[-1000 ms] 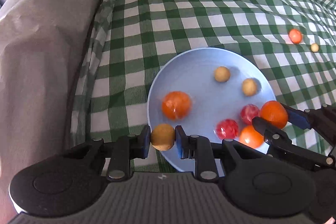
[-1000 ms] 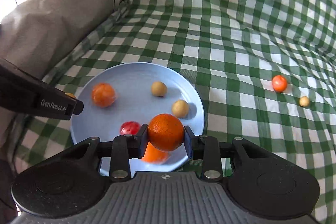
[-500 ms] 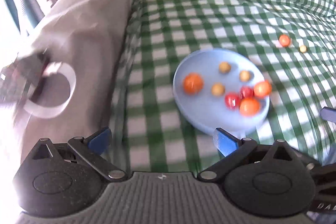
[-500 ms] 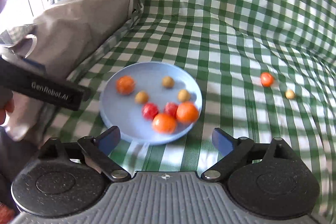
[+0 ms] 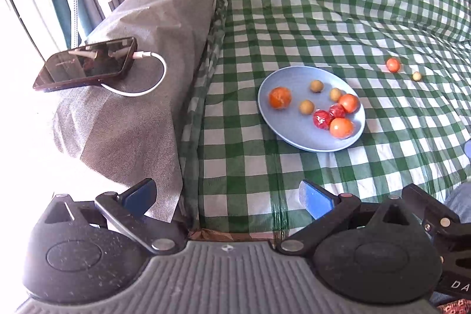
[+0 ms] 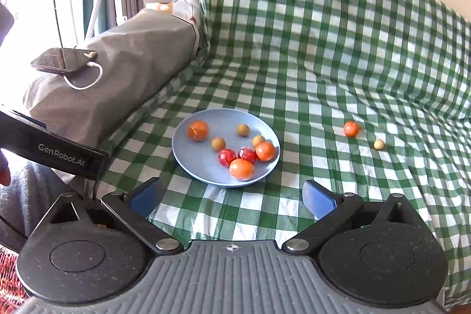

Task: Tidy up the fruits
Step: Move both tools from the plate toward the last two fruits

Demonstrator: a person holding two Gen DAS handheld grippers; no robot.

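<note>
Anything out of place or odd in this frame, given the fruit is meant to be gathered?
Yes: two fruits lie loose on the checked cloth, right of the blue plate: a small orange one and a small pale yellowish one. The rest sit on the plate. Nothing looks spilled or damaged.

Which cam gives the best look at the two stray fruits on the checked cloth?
Right wrist view: the small orange-red round fruit and the smaller pale tan round fruit lie apart on open cloth, larger and nearer centre. Left wrist view shows both too, but smaller and close to the right edge.
</note>
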